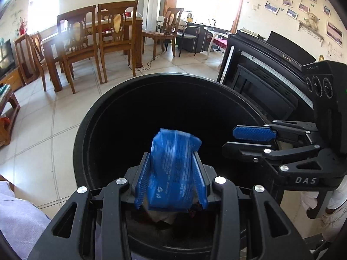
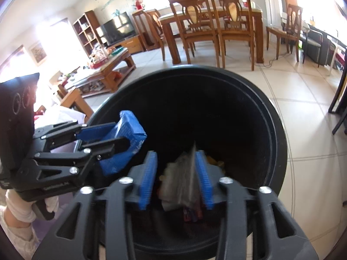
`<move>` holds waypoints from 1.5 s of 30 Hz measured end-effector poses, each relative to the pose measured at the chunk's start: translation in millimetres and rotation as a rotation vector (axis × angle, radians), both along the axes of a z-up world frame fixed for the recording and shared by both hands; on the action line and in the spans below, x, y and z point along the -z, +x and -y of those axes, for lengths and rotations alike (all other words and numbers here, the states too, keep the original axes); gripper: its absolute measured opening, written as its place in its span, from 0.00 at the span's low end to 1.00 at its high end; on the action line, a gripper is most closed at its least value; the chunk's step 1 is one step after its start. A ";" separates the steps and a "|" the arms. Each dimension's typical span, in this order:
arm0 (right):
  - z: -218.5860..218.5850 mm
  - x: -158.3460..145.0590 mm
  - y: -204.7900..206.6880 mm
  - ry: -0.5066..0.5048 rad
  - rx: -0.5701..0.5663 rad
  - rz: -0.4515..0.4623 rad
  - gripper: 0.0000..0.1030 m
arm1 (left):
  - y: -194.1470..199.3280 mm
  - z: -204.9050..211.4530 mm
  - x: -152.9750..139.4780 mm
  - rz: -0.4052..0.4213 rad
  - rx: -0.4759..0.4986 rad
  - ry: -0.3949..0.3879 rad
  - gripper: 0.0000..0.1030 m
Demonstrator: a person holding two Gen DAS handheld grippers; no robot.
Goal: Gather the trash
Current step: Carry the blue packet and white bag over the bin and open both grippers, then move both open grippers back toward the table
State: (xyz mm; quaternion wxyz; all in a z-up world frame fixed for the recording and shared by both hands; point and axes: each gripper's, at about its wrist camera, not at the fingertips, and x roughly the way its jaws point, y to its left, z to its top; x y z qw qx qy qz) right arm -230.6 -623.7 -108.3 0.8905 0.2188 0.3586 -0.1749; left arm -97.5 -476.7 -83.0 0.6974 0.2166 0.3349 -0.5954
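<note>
Both tools hang over the black bin (image 1: pixel 86 134) so trash drops inside: the left tool (image 1: pixel 171 179) pinches a blue packet (image 1: pixel 173 169), while the right tool (image 2: pixel 176 179) stands parted around a falling grey wrapper (image 2: pixel 182 186).

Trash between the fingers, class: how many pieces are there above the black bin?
2. A blue packet is between the left gripper's fingers; a crumpled grey wrapper is between the right gripper's fingers. More trash may lie hidden in the dark bin.
</note>
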 end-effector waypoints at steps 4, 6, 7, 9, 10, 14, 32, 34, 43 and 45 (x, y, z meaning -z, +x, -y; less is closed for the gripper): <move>-1.6 -3.5 0.3 -0.003 -0.003 0.016 0.45 | -1.1 -11.8 -7.1 0.020 -0.008 -0.028 0.46; -2.3 -6.7 -3.0 -0.001 -0.001 0.032 0.45 | -2.3 -21.8 -12.0 0.029 -0.006 -0.053 0.47; -4.0 -9.1 -3.6 -0.002 0.001 0.044 0.45 | -2.3 -26.8 -15.1 0.034 -0.009 -0.065 0.52; -8.1 -14.9 -2.5 -0.007 0.004 0.062 0.45 | -3.2 -40.2 -22.1 0.055 -0.027 -0.095 0.64; -11.1 -17.1 -3.0 -0.010 0.005 0.070 0.45 | -3.5 -46.0 -25.5 0.060 -0.031 -0.110 0.64; -29.5 -30.9 6.4 -0.028 -0.010 0.106 0.54 | 1.8 -76.3 -40.6 0.065 -0.060 -0.155 0.64; -209.6 -73.8 157.5 -0.054 -0.358 0.123 0.78 | 80.7 -281.7 -62.9 0.083 -0.448 -0.146 0.85; -238.8 -74.0 178.1 -0.060 -0.412 0.114 0.78 | 97.8 -311.2 -59.4 0.070 -0.524 -0.133 0.88; -338.9 -73.7 256.2 -0.111 -0.596 0.078 0.82 | 190.3 -427.9 -53.1 -0.069 -0.946 -0.098 0.94; -352.9 -73.2 281.4 -0.127 -0.621 0.061 0.82 | 205.8 -443.7 -48.2 -0.083 -0.994 -0.074 0.94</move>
